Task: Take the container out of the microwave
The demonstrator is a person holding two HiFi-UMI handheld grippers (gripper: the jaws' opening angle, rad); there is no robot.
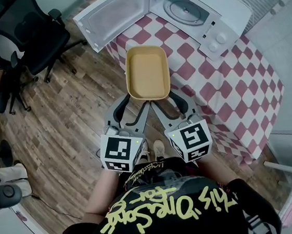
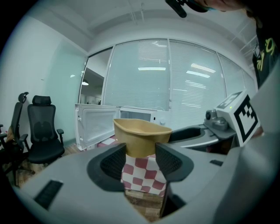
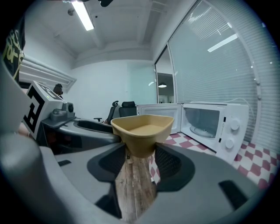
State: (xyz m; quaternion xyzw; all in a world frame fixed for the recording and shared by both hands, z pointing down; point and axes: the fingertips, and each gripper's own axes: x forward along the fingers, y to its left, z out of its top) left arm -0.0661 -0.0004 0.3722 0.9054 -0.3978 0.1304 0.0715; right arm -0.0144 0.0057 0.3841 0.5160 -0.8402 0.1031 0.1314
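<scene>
- The container (image 1: 146,72) lies at 12 o'clock from the left gripper (image 1: 134,102) and the right gripper (image 1: 168,98), whose jaws clench its near end.
- The open microwave (image 1: 199,8) stands on the desk (image 1: 231,83) at 1 o'clock.

Tan container (image 1: 147,73), empty, level, outside open microwave (image 1: 215,33)

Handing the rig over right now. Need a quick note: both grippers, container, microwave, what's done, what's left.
Grippers: jaws of the left gripper are shut on the near end of the container; the right gripper grips the same end beside it.
Container: empty, held in the air in front of the microwave, roughly over the edge of the checkered table.
Microwave: door open, only the turntable inside.
Done: container is out.
Left: probably set it on the table; door not yet closed.
</scene>
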